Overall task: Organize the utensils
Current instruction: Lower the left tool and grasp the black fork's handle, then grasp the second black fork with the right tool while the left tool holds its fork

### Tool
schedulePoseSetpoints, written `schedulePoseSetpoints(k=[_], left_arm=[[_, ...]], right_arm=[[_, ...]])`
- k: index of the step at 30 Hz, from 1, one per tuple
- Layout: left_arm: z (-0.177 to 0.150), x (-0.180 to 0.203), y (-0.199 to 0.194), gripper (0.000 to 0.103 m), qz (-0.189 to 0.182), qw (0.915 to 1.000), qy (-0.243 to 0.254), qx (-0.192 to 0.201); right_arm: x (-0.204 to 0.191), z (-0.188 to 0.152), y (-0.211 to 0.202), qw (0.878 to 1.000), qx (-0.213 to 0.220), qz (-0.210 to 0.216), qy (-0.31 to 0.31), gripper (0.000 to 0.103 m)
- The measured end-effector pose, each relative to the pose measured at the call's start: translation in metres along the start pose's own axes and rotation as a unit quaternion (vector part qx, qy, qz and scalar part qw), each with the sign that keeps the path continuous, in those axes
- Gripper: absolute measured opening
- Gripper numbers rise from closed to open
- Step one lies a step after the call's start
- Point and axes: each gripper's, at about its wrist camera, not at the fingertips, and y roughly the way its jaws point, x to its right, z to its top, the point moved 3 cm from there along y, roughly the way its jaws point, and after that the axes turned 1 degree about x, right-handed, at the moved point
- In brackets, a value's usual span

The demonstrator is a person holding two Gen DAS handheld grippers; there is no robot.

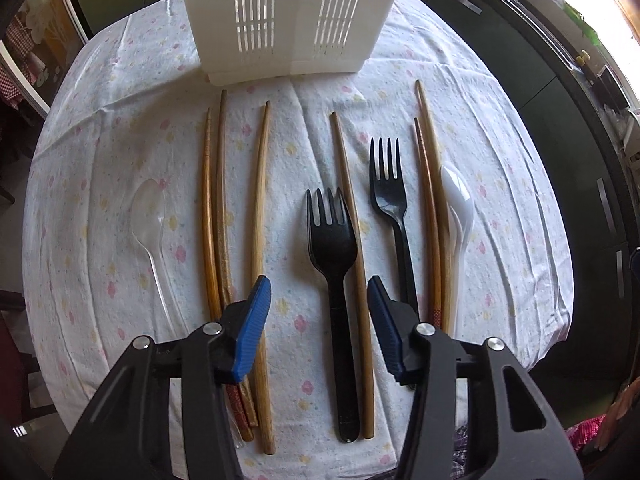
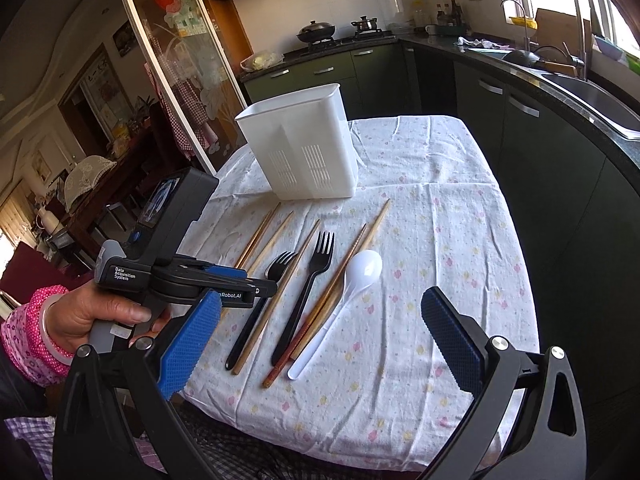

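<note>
**Left claw poised over a black fork**

The left claw (image 1: 319, 296) hangs released above the worktop (image 1: 100, 208), its blue pads (image 1: 256, 320) apart on either side of a black fork (image 1: 334, 264), not touching it. A second black fork (image 1: 390, 204) lies at two o'clock, a white spoon (image 1: 458, 208) beyond it. The white caddy (image 1: 288, 20) stands at twelve o'clock. The right claw (image 2: 320, 340) gapes wide, empty.

Right wrist cam | my right gripper (image 2: 320, 344) jaws wide, nothing between | left gripper (image 2: 256, 282) in hand (image 2: 104, 316) over near black fork (image 2: 260, 304) | second fork (image 2: 306, 292), white spoon (image 2: 340, 304), chopsticks (image 2: 280, 300) on floral tablecloth (image 2: 440, 240) | white slotted caddy (image 2: 300, 148) upright behind
</note>
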Motion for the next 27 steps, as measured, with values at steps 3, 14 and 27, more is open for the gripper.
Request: schedulePoseSetpoints(k=[3, 14, 27], left_arm=[[0.003, 0.0, 0.004, 0.032, 0.005, 1.0, -0.005, -0.004], [0.01, 0.012, 0.01, 0.023, 0.026, 0.9997, 0.005, 0.002], [0.003, -0.01, 0.001, 0.008, 0.025, 0.9997, -0.002, 0.006]], right_arm=[[-0.001, 0.001, -0.002, 1.0, 0.003, 0.001, -0.002, 0.099], [-0.003, 0.0, 0.0, 1.0, -0.002, -0.001, -0.007, 0.099], [-0.02, 0.027, 0.075, 0.989, -0.139, 0.057, 0.008, 0.099]])
